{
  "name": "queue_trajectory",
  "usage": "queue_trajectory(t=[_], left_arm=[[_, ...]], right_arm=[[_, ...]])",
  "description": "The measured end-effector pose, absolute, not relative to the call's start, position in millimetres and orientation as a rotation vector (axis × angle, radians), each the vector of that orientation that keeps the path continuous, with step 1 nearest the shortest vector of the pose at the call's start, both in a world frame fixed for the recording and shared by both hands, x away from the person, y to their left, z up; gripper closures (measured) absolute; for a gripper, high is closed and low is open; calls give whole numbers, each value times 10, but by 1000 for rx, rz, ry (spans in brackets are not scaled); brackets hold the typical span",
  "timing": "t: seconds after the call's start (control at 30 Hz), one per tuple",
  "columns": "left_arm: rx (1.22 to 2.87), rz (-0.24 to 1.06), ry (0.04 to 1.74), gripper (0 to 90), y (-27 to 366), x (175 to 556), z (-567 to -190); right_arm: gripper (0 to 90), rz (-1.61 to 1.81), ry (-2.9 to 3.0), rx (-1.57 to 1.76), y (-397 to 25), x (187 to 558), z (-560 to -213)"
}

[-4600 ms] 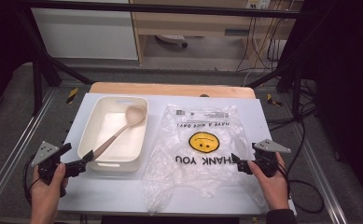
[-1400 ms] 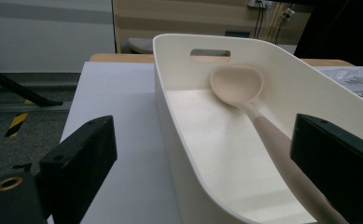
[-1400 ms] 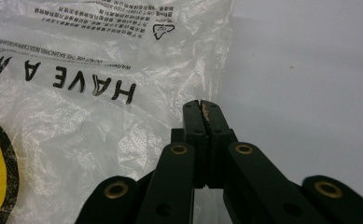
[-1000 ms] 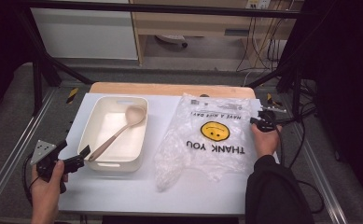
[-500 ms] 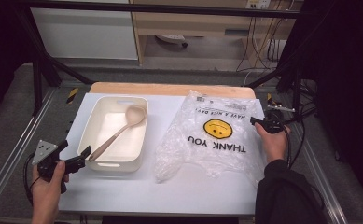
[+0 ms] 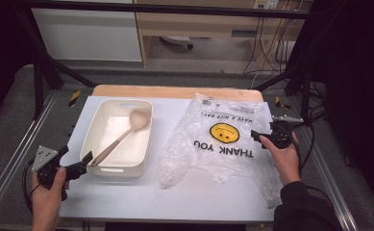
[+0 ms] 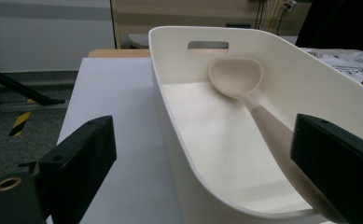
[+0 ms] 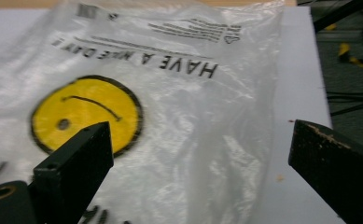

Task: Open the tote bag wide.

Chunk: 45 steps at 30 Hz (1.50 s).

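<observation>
Both grippers released: left gripper (image 7: 198, 154) straddles tub (image 7: 179, 140) wall by spoon (image 7: 244, 88); right gripper (image 8: 193, 163) over bag (image 8: 170, 116).

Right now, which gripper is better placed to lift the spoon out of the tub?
Left. The left gripper sits open at the tub's near corner, with the spoon handle beside one jaw. The right gripper is open over the plastic bag, across the table.
</observation>
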<state>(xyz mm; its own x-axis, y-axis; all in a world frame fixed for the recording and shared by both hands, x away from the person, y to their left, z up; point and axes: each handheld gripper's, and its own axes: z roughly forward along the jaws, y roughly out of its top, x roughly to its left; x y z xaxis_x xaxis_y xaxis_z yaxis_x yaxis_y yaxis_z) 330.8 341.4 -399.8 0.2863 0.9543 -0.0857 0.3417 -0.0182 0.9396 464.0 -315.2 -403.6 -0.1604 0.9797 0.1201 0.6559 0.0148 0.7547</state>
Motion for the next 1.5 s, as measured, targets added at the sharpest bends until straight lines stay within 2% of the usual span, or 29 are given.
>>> queue_trajectory(t=[0.3,0.57,1.2,1.5], left_arm=[[1556,775,1233,63,3423,3307,-3996],[1568,772,1230,55,3415,3314,-4003],[1549,770,1238,55,3429,3300,-4004],[1553,774,1234,55,3425,3299,-4000]], right_arm=[[67,1092,1905,1591,-3053,4339,-3855],[54,1053,2006,1485,-2935,4130,-3802],[70,974,2146,1388,-2896,3631,-3947],[144,927,2122,1435,-3077,3534,-4123]])
